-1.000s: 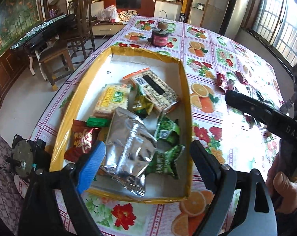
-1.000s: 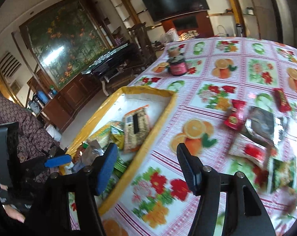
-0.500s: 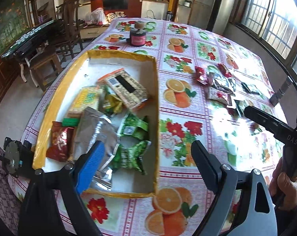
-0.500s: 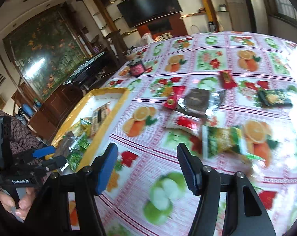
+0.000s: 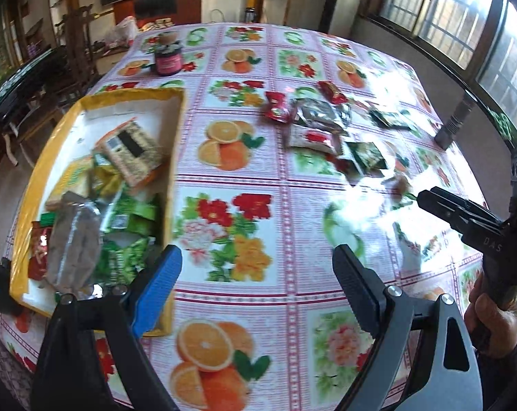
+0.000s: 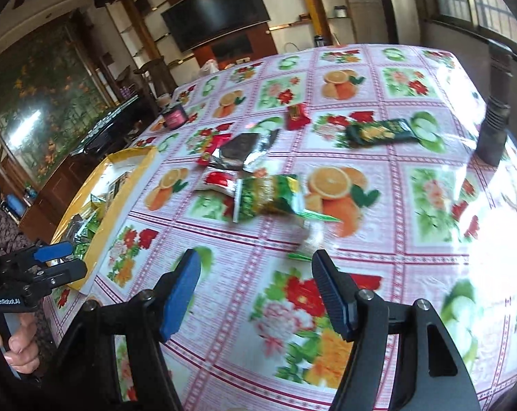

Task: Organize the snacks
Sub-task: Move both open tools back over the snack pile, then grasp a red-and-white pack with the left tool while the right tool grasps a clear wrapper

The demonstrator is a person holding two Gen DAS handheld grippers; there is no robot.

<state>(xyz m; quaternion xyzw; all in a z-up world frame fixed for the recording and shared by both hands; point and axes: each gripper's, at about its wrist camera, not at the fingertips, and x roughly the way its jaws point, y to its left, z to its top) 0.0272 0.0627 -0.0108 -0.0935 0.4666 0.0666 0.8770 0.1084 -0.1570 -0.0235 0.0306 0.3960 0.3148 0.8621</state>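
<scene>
Sitting at the left, the yellow box (image 5: 126, 97) already holds a heap of snack packets (image 5: 97, 205). Just right of it the left gripper (image 5: 256, 281) points steeply down over bare tablecloth (image 5: 224, 226), jaws wide apart with nothing between them. Further right, loose snacks (image 6: 258, 185) lie scattered mid-table, well apart from the box. The right gripper (image 6: 255, 291), held in a hand (image 5: 494, 322) and angled down toward them, has just been opening its jaws, and nothing sits between them
</scene>
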